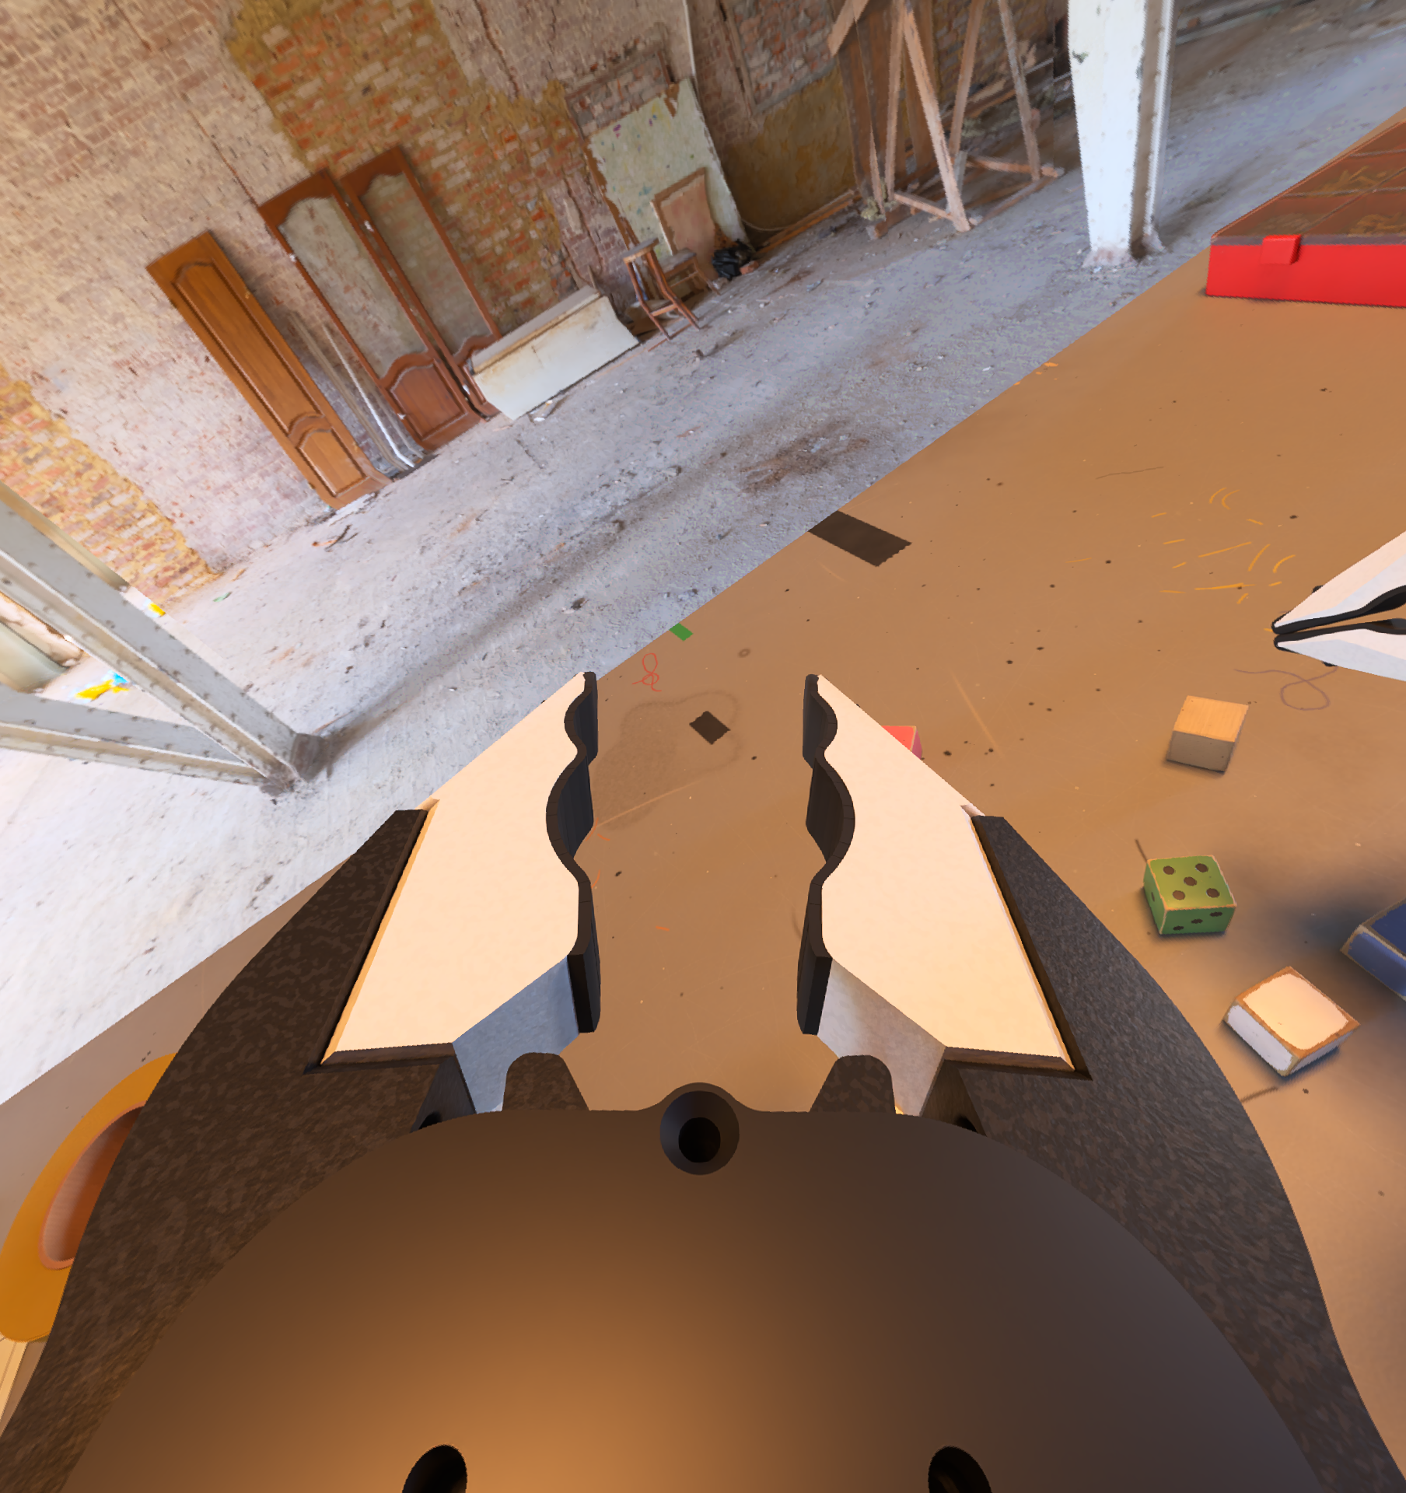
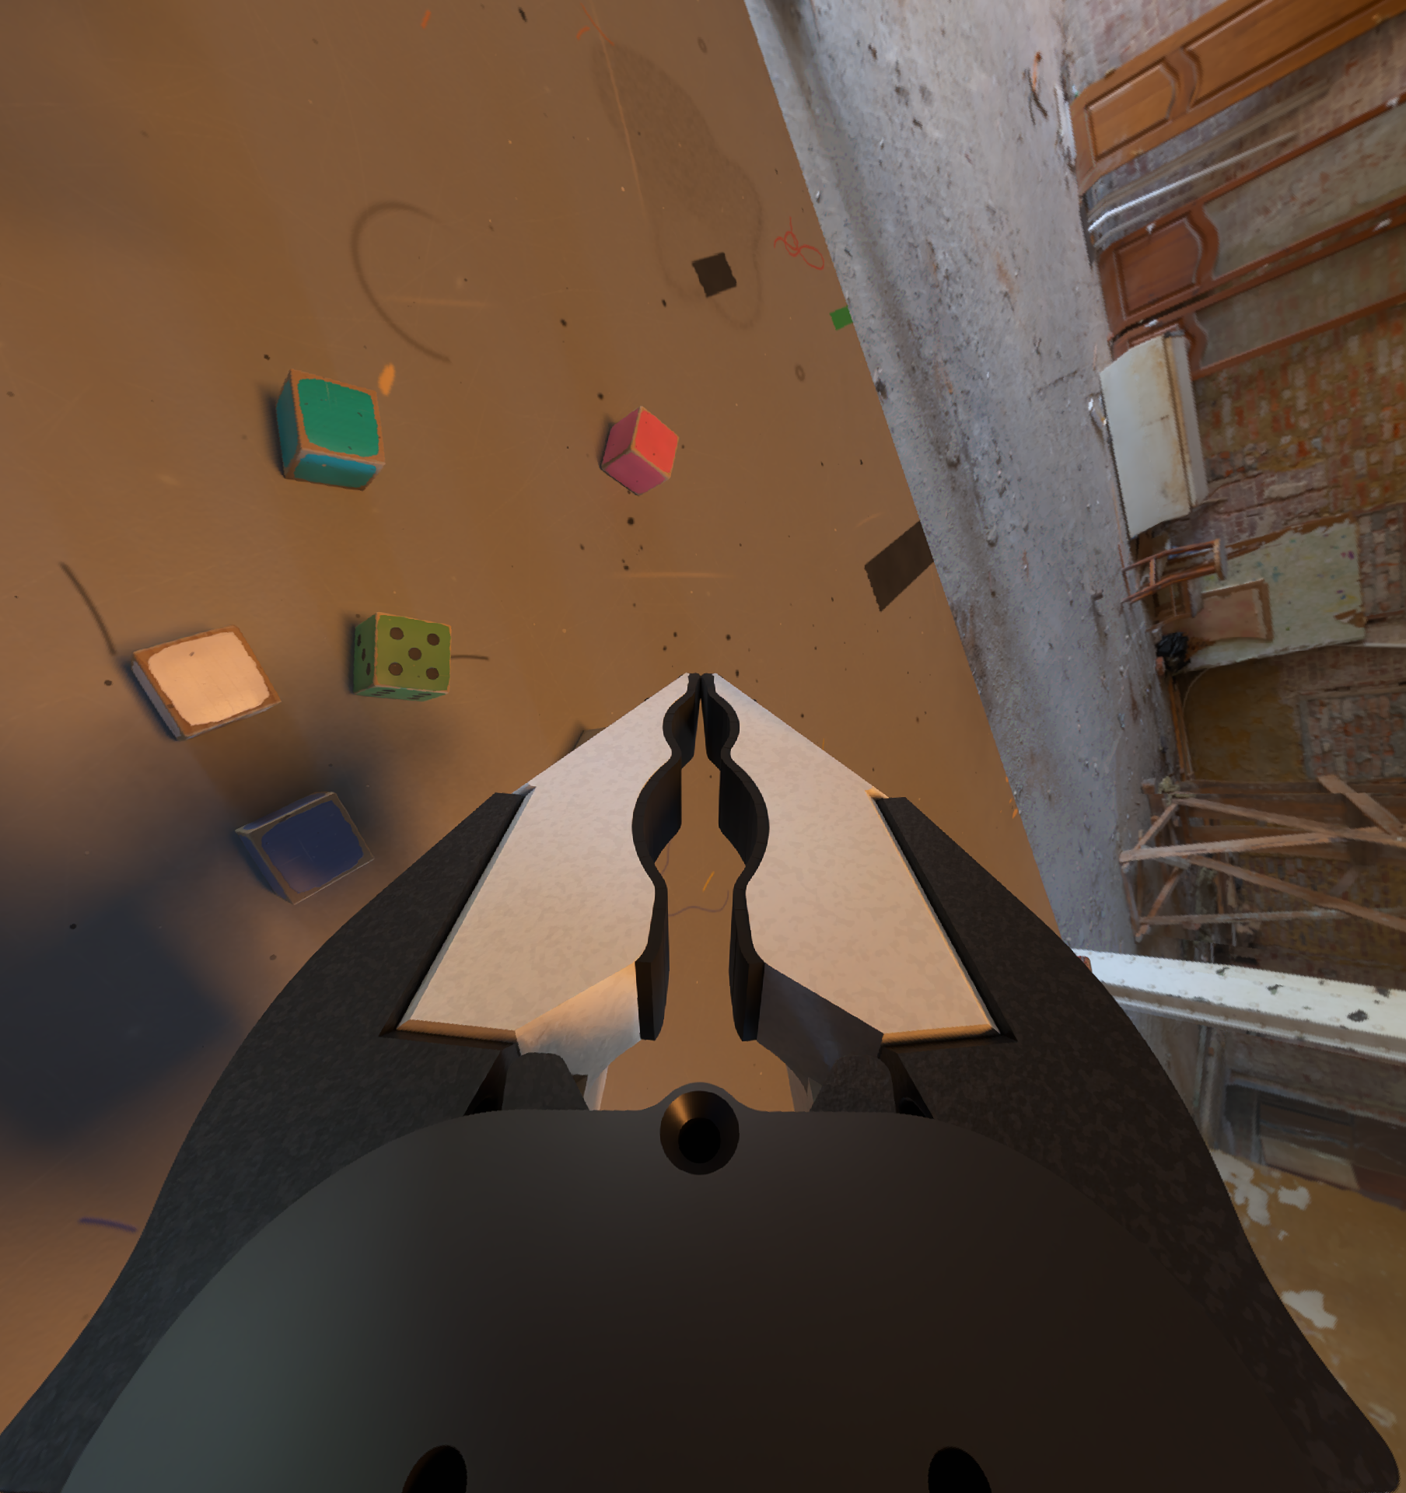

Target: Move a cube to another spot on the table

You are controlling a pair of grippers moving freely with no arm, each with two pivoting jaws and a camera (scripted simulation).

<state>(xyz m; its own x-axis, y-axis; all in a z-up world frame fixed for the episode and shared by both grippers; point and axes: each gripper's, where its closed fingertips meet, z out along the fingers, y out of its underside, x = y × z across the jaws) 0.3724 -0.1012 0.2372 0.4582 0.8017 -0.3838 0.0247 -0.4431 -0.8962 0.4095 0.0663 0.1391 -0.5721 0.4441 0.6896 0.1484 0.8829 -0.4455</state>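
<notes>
Two grippers were in view and neither held a cube, so the move had not visibly begun.

Left wrist view: the left gripper (image 1: 700, 703) hovered over the table (image 1: 1087, 452) with its jaws spread wide and nothing between them. Taking the green die (image 1: 1188, 895) as landmark, a plain wooden cube (image 1: 1207, 732) stood beyond it, a white-topped cube (image 1: 1291, 1019) lay nearer the camera, and a blue cube (image 1: 1403, 947) lay to its right. A red cube (image 1: 903, 738) was partly hidden behind the right finger, well left of the die. The right gripper (image 1: 1281, 632) showed beyond and right of the die, jaws pressed together on nothing. A red box (image 1: 1330, 275) lay far beyond the die, near the table's far end.

Right wrist view: the right gripper (image 2: 698, 680) had its tips clenched together, empty. The green die (image 2: 401, 656) stood just left of the tips. From the die, the white-topped cube (image 2: 205, 679) lay to the left, the blue cube (image 2: 304, 845) below and left, a teal cube (image 2: 330, 430) above, and the red cube (image 2: 640, 449) above and right. All cubes rested on the table (image 2: 522, 161), well apart from one another.

Judged progress: nothing was done. Remaining steps were choosing a cube, grasping, carrying and setting down. Which cube was intended could not be told.
</notes>
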